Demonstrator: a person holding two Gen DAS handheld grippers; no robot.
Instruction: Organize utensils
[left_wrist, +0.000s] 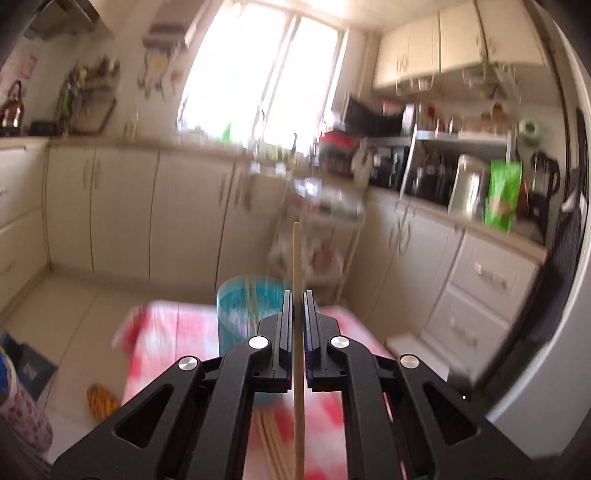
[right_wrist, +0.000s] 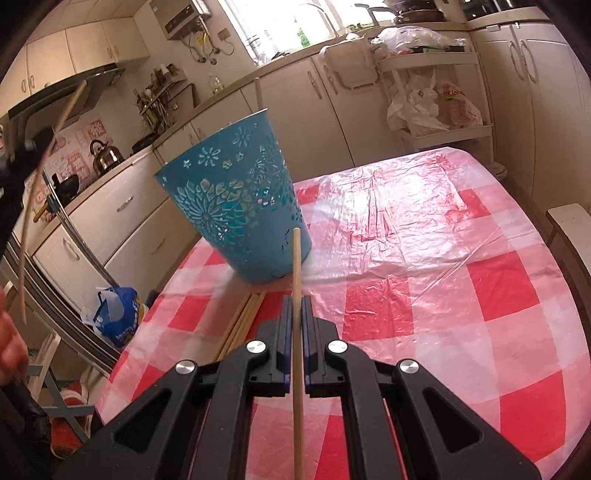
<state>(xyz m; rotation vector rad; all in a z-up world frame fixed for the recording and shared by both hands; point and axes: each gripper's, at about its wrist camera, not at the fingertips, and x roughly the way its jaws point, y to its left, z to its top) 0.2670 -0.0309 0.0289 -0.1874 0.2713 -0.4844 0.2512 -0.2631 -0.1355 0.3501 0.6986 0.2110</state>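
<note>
My left gripper (left_wrist: 298, 295) is shut on a wooden chopstick (left_wrist: 297, 258) and holds it upright, high above the table; the view is blurred. It also shows at the far left of the right wrist view (right_wrist: 29, 147) with its chopstick (right_wrist: 55, 129). My right gripper (right_wrist: 296, 301) is shut on another wooden chopstick (right_wrist: 296, 266), just in front of a teal perforated holder (right_wrist: 232, 199). One chopstick (right_wrist: 258, 96) stands in the holder. The holder (left_wrist: 240, 306) also shows in the left wrist view. Several loose chopsticks (right_wrist: 243, 317) lie on the red-checked tablecloth (right_wrist: 424, 258) beside the holder.
Cream kitchen cabinets (right_wrist: 295, 99) run behind the table. A white trolley (right_wrist: 436, 92) with plastic bags stands at the far right corner. A blue bag (right_wrist: 116, 314) lies on the floor left of the table. A white chair back (right_wrist: 570, 225) is at the right edge.
</note>
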